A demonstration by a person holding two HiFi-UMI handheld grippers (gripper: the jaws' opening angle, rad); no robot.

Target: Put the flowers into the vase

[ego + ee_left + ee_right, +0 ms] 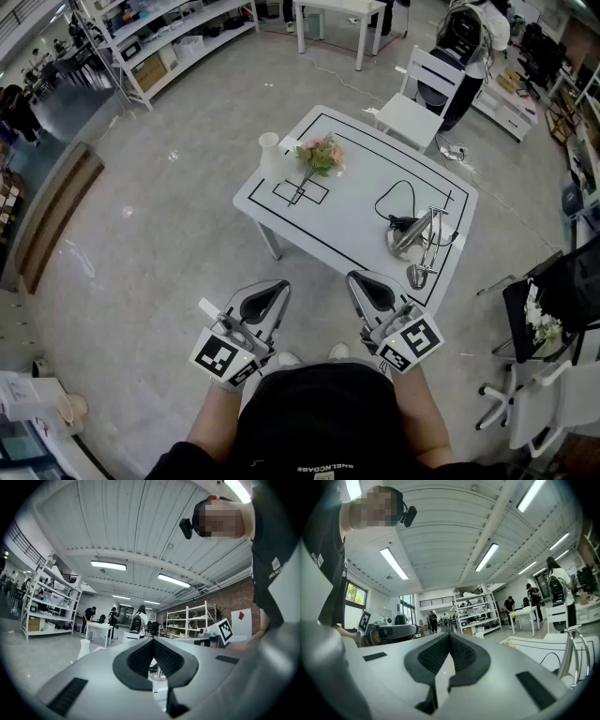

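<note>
Pink flower bunch (pixel 322 155) lies on the white worktop (pixel 361 220) near a white vase (pixel 269 150); left gripper (pixel 271 289) and right gripper (pixel 364 281) point level, jaws together, empty.

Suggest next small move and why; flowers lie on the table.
Probably reach the left gripper forward toward the stem of the flowers. Both it and the right gripper have jaws shut and empty, short of the table; the flowers lie near the upright vase, not in it.
</note>
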